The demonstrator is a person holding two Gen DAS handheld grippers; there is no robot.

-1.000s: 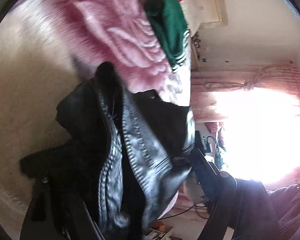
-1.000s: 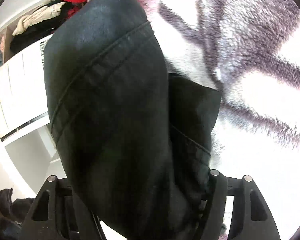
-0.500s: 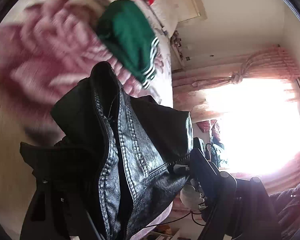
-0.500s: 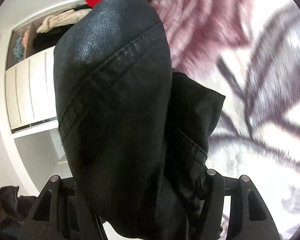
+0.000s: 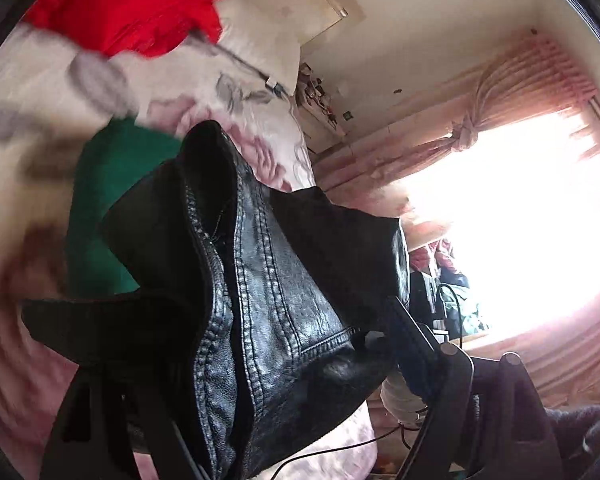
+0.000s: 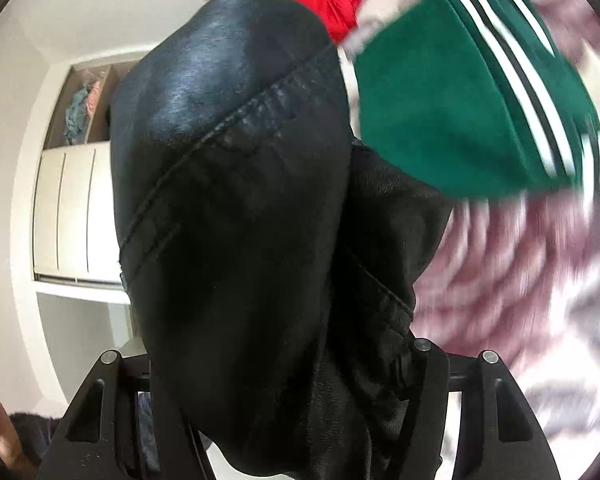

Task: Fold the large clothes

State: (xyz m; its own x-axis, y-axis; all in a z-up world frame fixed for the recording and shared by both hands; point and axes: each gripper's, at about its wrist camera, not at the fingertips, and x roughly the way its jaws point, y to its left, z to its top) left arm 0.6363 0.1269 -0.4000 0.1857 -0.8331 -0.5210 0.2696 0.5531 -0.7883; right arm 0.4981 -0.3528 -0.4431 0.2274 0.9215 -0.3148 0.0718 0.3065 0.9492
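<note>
The black leather jacket (image 5: 268, 304) is bunched between the two fingers of the left hand-held gripper (image 5: 260, 412), which is clamped on a thick fold of it. Stitched seams and a zip edge run up the middle of the fold, and a dark collar or lapel part stands up above the fingers. A flat black panel of the jacket spreads to the right, toward the window (image 5: 512, 216) with its tied pink curtain (image 5: 480, 120).

In the right wrist view the same jacket (image 6: 232, 208) fills most of the frame as a rounded, glossy mass with one diagonal seam across it. It hangs down between the fingers of the right hand-held gripper (image 6: 284, 408), which is closed on it; the fingertips themselves are hidden by leather, so the exact grip line is hard to make out.

Behind the jacket lies the bed (image 5: 260, 80), covered with a blanket of pink flowers on white, much of it motion-blurred. On the bed sits a green garment (image 6: 460, 112) with white stripes along one edge, just beyond the jacket. A red garment (image 5: 140, 4) lies farther along the bed, toward its far end, near a pale headboard or board (image 5: 300, 8) against the wall. In the right wrist view a white wardrobe (image 6: 72, 208) with an open shelf of clothes stands at the left.
</note>
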